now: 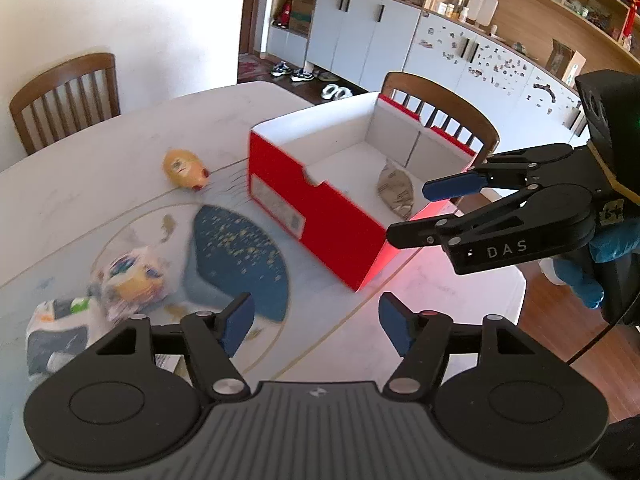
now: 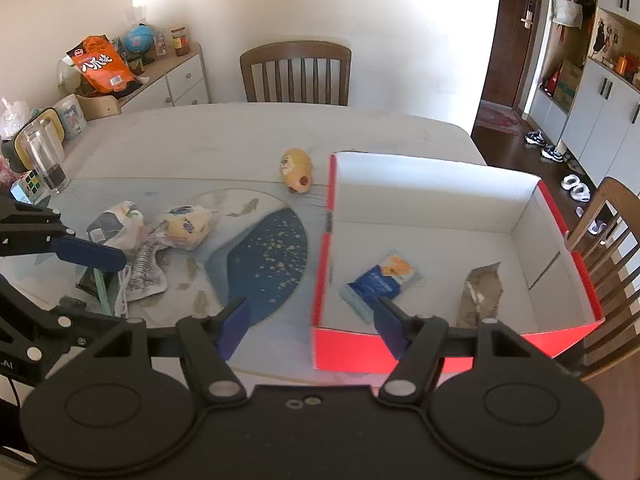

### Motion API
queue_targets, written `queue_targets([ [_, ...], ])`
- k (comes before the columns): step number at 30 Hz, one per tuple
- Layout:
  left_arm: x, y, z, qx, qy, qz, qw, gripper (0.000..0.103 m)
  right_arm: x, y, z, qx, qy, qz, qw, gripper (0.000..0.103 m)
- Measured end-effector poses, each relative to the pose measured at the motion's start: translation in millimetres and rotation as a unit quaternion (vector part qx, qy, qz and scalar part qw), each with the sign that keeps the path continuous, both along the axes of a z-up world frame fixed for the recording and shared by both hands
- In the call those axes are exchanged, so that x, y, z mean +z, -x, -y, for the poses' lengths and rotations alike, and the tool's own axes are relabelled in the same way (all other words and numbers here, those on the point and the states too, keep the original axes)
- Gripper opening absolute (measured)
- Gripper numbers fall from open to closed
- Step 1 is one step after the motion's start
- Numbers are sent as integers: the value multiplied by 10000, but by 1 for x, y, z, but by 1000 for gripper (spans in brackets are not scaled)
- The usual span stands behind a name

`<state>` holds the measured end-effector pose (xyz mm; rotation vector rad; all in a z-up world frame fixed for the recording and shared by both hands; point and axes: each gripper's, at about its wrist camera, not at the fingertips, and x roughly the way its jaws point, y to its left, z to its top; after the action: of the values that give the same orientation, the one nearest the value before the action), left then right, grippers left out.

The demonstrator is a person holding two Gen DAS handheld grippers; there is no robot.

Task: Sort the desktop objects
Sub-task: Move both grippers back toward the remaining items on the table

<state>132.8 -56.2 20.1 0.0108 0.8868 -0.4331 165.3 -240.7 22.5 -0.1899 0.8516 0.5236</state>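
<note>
A red cardboard box (image 2: 323, 240) with a white inside stands open on the table's right side. In it lie a blue packet (image 2: 380, 280) and a brown packet (image 2: 480, 292). My right gripper (image 2: 311, 320) hangs open over the box's near wall, nothing between its fingers. My left gripper (image 1: 316, 320) is open and empty too, above the table by the box's (image 1: 316, 216) corner. Left of it lies a heap of snack packets (image 1: 128, 280), one of them white (image 1: 60, 332). A yellow toy head (image 1: 185, 169) lies further back.
A glass jar (image 2: 44, 156) and a puzzle cube (image 2: 28, 186) stand at the table's far left. Wooden chairs (image 2: 296, 72) stand behind the table and beside the box. A blue round pattern (image 2: 268, 260) marks the tabletop between heap and box.
</note>
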Motion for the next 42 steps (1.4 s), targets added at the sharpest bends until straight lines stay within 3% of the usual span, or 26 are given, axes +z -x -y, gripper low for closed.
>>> queue_targets([
  [7, -12, 26, -42, 213, 13, 23, 9998, 76, -5, 18, -30, -18, -88, 1, 10000, 70],
  [13, -30, 47, -80, 447, -92, -44, 9989, 85, -11, 36, -57, 134, -195, 4, 9997, 84],
  [17, -45, 57, -105, 619, -152, -158, 9978, 91, -21, 45, -78, 166, -197, -88, 9996, 87],
  [22, -61, 70, -128, 787, -230, -175, 9965, 96, -34, 54, -103, 203, -257, -185, 9993, 87],
  [42, -99, 85, -170, 981, -240, -51, 9949, 96, -68, 54, -166, 119, -281, -379, 9988, 82],
])
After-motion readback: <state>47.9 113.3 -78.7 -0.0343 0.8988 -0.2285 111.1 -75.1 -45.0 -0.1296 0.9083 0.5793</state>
